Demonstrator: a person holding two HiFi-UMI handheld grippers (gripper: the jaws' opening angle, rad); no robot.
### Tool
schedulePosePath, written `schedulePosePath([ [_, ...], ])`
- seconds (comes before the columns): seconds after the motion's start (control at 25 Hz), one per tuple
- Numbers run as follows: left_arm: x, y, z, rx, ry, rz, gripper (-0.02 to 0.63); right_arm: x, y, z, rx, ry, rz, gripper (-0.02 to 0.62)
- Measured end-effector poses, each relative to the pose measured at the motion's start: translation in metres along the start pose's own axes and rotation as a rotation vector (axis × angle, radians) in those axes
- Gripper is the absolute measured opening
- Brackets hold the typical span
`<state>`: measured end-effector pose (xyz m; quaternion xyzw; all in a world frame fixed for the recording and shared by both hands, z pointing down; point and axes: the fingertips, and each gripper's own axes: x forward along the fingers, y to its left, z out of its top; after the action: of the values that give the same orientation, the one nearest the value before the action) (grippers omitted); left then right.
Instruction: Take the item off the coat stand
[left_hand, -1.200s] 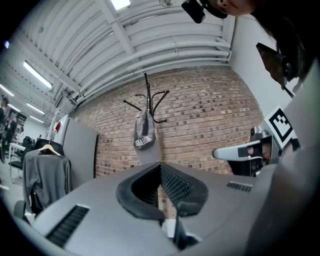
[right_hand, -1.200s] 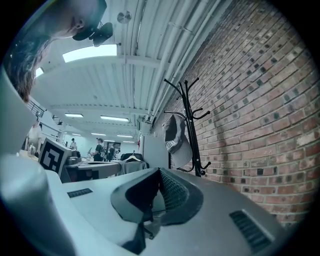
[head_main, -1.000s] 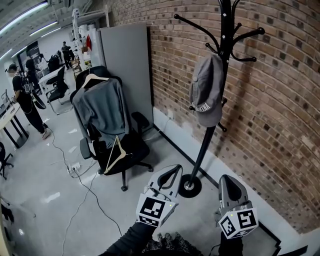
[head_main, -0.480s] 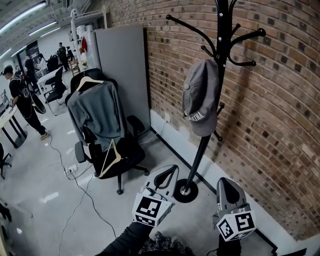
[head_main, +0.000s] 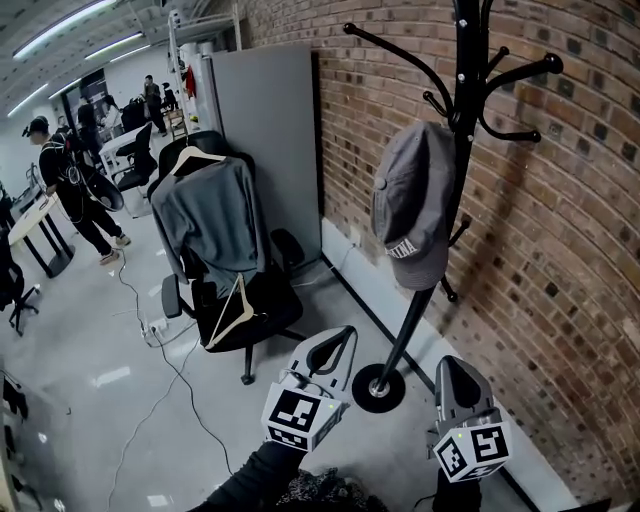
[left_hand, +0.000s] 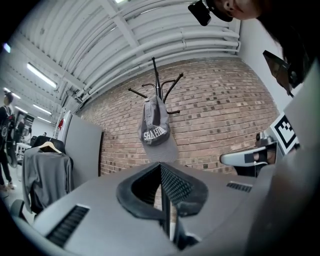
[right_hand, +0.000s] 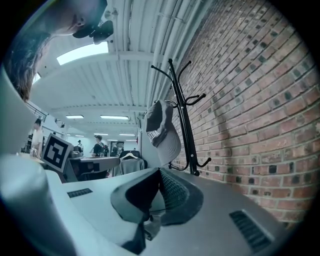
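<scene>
Grippers number two, low at the front of the head view, side by side and apart from each other: the left gripper (head_main: 345, 338) and the right gripper (head_main: 457, 366). Each carries one marker cube, two cubes together, (head_main: 297, 417) and (head_main: 472, 450). Both grippers point level, toward the foot of the stand. The jaws of the left gripper are pressed together with nothing between them. The right gripper view shows the same for the right one: its tips meet and it holds nothing. One dark sleeve (head_main: 262, 478) leads to the left gripper.

Just beyond them stands one black coat stand (head_main: 462, 150), with its round base (head_main: 378, 388) on the floor (head_main: 90, 400) close beside the brick wall (head_main: 570, 260). One grey cap (head_main: 415, 205) hangs on it, about halfway up the pole, on the side toward the room. Its brim points down and white letters run across its lower band. Neither gripper touches the cap; in the head view both are well below it.

Farther, to the left, is one black office chair (head_main: 262, 305). One grey sweater (head_main: 215, 215) hangs over its back on a wooden hanger (head_main: 200, 155). A second wooden hanger (head_main: 231, 313) leans at the seat, so there are two. One grey panel (head_main: 268, 130) stands behind the chair, against the wall. One cable (head_main: 178, 372) lies on the floor.

Far back, at least three people (head_main: 72, 180) are among desks.
</scene>
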<state>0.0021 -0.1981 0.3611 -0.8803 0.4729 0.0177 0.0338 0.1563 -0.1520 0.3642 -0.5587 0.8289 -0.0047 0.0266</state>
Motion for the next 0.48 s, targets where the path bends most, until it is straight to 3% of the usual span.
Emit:
schedulePosePath([
  [0.48, 0.052, 0.042, 0.016, -0.027, -0.063, -0.05, 0.006, 0.053, -0.011, 0.026, -0.042, -0.055, -0.071, 0.009],
])
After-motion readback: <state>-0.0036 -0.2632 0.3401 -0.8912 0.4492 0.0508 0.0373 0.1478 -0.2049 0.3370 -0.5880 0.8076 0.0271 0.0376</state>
